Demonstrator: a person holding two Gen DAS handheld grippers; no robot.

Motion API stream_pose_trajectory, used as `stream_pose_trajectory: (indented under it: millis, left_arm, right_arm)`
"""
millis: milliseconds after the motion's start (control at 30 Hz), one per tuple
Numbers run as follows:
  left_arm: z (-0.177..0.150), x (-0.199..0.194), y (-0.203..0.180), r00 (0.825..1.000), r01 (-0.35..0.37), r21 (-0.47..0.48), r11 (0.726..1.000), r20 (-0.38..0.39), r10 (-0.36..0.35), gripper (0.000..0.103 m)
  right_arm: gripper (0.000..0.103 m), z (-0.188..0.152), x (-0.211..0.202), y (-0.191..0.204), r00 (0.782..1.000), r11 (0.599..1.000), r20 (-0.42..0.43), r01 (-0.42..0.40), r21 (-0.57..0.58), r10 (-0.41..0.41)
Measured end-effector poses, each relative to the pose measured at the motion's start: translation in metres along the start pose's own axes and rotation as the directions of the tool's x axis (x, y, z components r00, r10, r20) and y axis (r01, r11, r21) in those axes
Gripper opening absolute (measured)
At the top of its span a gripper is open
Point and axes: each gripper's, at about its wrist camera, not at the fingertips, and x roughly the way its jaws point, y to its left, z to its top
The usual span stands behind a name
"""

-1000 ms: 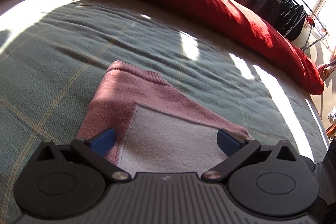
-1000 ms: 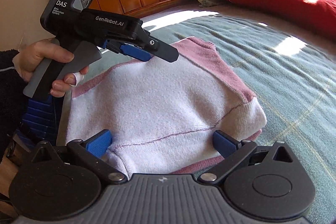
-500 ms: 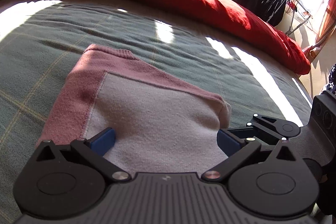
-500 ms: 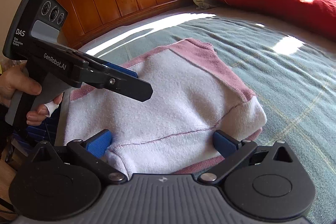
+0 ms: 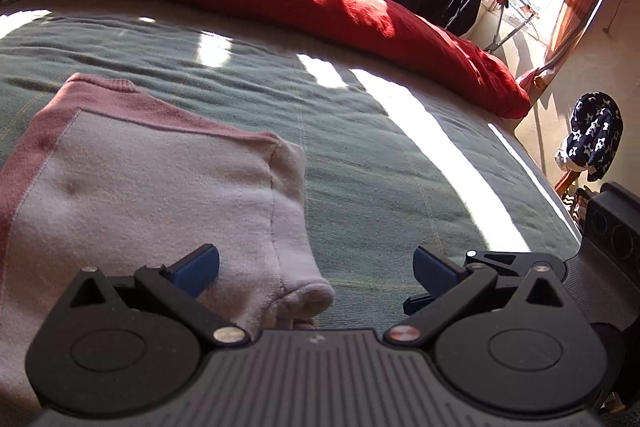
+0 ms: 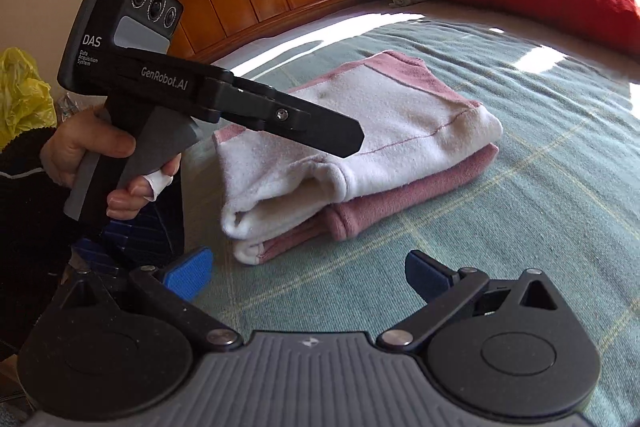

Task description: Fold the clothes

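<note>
garment: folded pink-white sweater (image 6: 372,147) flat on green bed blanket (image 6: 520,211)
left gripper (image 5: 316,267): jaws apart, empty
right gripper (image 6: 308,275): jaws apart, empty

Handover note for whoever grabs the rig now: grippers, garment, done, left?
Left gripper: open, holding nothing, above the near edge of the folded pink-and-white fleece garment.
Right gripper: open, holding nothing, short of the garment, over the green plaid blanket.
Garment: compact stack on the blanket, near the bed edge.
Done: looks folded.
Left: perhaps square the loose white end; no other clothes to fold visible.
</note>
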Motion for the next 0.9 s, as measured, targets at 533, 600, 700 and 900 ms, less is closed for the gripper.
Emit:
stream_pose_trajectory:
  millis: [533,600,700,900]
  left_arm:
    - [-0.052,-0.028,-0.042,0.987,-0.155,0.001,0.988,0.054,0.154,0.102]
    - [-0.032,-0.037,-0.048,0.988,-0.120,0.018,0.993,0.103,0.118,0.102]
    - [0.008,-0.025,-0.056,0.988,-0.085,0.047,0.995,0.131,0.078,0.102]
    - [0.063,0.053,-0.042,0.993,-0.090,0.012,0.996,0.075,0.089,0.102]
  right_arm:
    - [0.103,-0.082,-0.057,0.024,0.998,0.983,0.025,0.049,0.176,-0.054]
    - [0.103,-0.087,-0.065,0.027,0.996,0.984,0.030,0.077,0.159,-0.082]
    - [0.103,-0.092,-0.073,0.027,0.992,0.980,0.049,0.103,0.169,-0.113]
    - [0.103,-0.094,-0.077,0.023,0.992,0.977,0.048,0.109,0.180,-0.120]
